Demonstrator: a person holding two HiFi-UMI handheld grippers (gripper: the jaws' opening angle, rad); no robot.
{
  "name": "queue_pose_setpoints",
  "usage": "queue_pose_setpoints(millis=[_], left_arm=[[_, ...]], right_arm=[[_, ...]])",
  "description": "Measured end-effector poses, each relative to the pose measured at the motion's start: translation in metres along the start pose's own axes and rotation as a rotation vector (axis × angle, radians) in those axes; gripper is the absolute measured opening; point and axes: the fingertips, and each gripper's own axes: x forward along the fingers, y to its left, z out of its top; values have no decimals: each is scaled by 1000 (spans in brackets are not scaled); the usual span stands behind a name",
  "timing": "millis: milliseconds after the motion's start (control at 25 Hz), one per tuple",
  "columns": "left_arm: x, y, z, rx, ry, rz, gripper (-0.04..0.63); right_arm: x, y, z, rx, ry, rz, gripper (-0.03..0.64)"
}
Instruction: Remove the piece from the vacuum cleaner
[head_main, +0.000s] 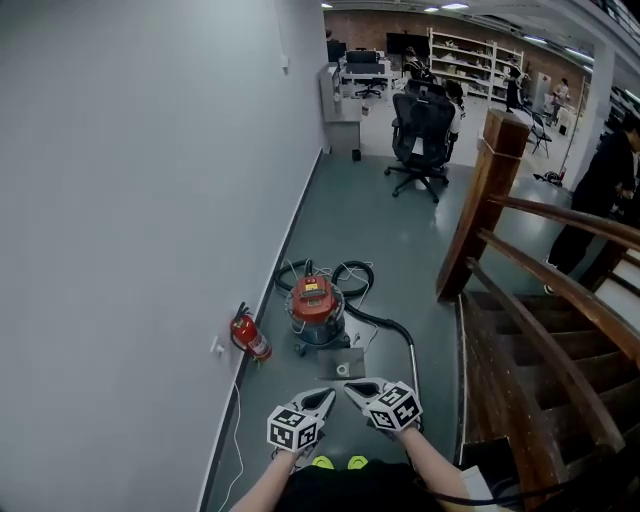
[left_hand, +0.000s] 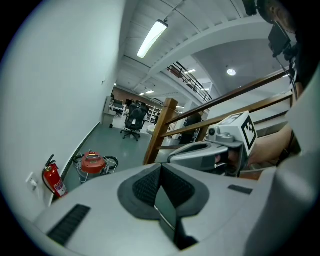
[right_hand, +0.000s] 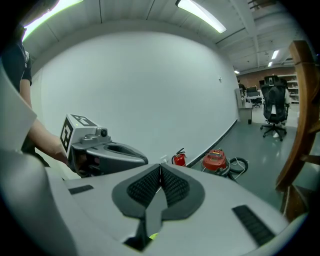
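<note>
Left claw (head_main: 323, 397) and right claw (head_main: 351, 389) sit side by side at the bottom centre of the head view. Each has its jaws pressed fully together with nothing between them, and their tips lean toward one another. A plain grey wall (head_main: 130, 200) fills the left half of the frame, and the grey floor (head_main: 400, 250) runs up the middle. A wooden stair railing (head_main: 540, 290) closes off the right side. A black office chair (head_main: 422, 135) stands at upper centre. The red vacuum cleaner (head_main: 316, 308) stands on the floor just above the claws, well apart from them and near the wall. Its black hose (head_main: 385, 322) loops out to the right. A flat grey piece (head_main: 342, 362) lies between the vacuum cleaner and the claws. A red fire extinguisher (head_main: 250, 338) stands against the wall, left of the vacuum cleaner.
</note>
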Motion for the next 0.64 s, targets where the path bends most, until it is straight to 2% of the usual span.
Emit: queue_pose_setpoints(millis=[640], left_arm=[[-1,8,7,11,1,-2,11]], right_arm=[[7,3,3,9,-2,9,17]])
